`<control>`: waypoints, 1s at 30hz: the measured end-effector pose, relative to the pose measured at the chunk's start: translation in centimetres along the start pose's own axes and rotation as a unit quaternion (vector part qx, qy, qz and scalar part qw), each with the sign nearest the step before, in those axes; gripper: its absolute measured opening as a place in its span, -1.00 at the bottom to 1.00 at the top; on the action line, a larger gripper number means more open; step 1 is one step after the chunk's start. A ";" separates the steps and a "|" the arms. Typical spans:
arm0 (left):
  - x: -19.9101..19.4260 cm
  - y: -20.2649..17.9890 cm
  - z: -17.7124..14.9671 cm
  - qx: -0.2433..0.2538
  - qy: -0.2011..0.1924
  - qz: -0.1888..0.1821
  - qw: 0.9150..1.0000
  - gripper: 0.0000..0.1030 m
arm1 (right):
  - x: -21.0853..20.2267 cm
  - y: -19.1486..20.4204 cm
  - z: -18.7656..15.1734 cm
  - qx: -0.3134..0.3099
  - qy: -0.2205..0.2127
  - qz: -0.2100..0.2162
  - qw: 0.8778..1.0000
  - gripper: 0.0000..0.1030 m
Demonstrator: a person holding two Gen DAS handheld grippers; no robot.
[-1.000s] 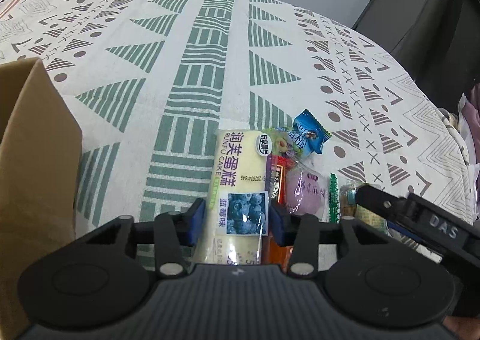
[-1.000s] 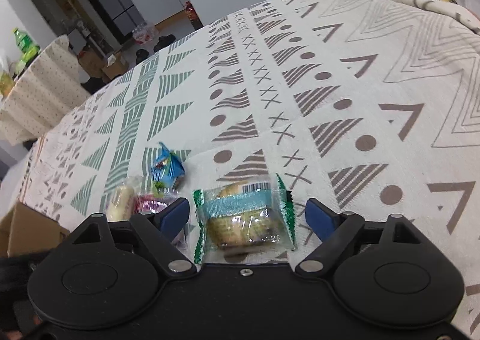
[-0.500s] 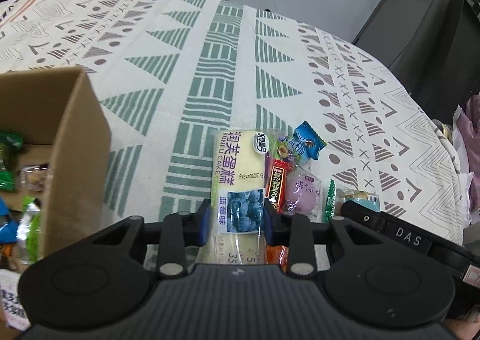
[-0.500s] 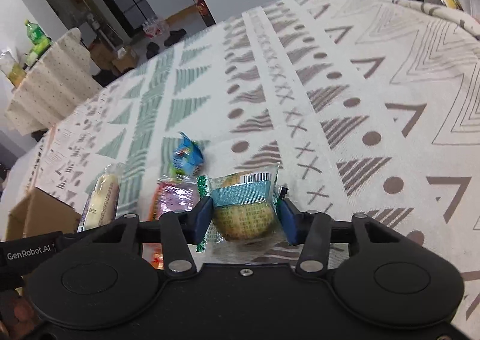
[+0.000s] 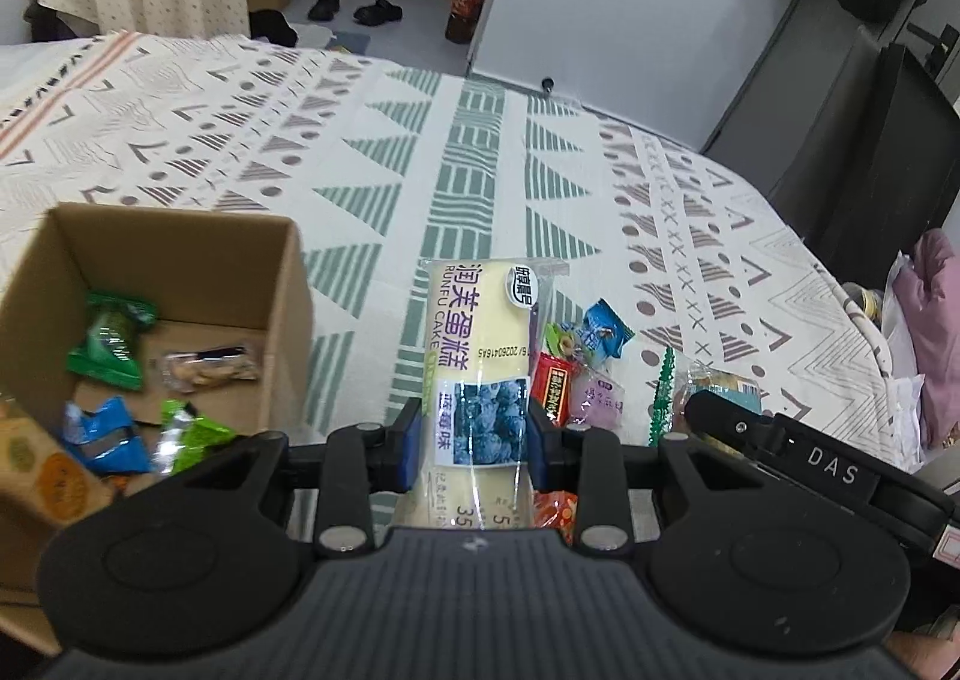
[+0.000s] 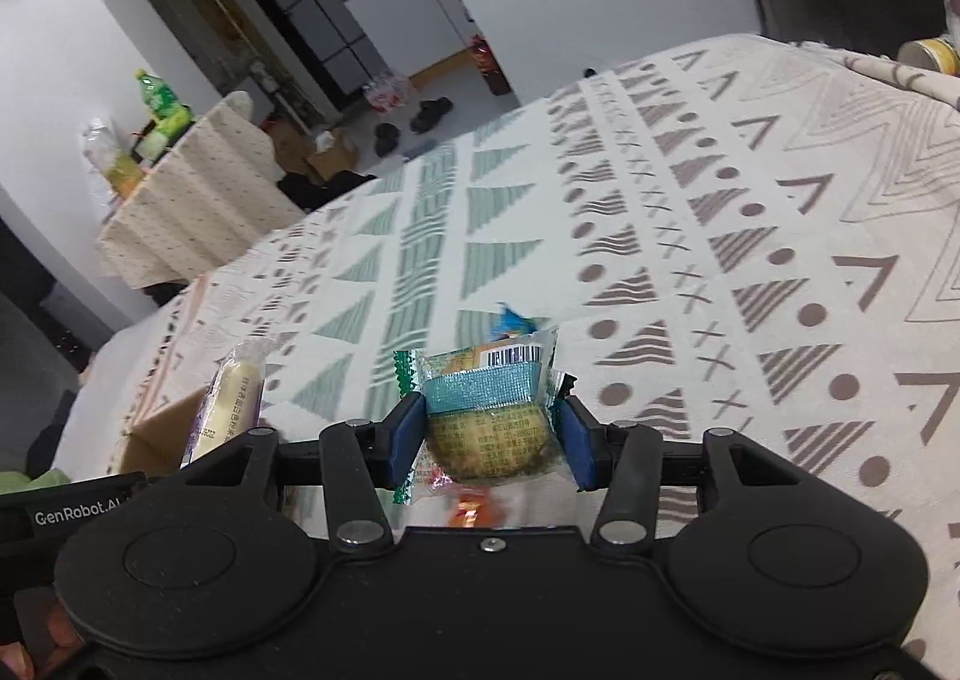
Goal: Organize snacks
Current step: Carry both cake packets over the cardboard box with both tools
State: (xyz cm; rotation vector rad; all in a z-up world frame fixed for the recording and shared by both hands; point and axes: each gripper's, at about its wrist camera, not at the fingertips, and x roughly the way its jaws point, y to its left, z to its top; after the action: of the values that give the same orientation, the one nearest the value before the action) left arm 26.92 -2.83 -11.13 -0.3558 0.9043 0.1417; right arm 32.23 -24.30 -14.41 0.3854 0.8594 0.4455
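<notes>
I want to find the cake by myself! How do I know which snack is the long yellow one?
Look right of the brown cardboard box on the patterned tablecloth. The long pale-yellow wrapped cake sits pinched in the left tool. Only it has a blueberry picture; its neighbours are small packets.

Both grippers have closed on snacks and lifted them off the cloth: the left gripper (image 5: 470, 436) clamps the cake (image 5: 478, 357), the right gripper (image 6: 490, 436) the pastry (image 6: 487, 416). The box (image 5: 180, 260) has come into the left view.

A patterned tablecloth (image 5: 480, 188) carries a cardboard box (image 5: 288, 320) and loose snacks (image 5: 582, 374).
</notes>
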 end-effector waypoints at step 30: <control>-11.8 10.0 -0.1 -0.052 -0.075 0.063 0.994 -0.37 | -1.9 10.8 -3.0 -0.059 -0.009 0.085 0.995 -0.08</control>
State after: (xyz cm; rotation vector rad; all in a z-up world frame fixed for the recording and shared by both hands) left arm 16.96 6.82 -4.30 -0.3807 0.7721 0.3284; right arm 26.38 -15.76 -9.64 0.3548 0.7805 0.6472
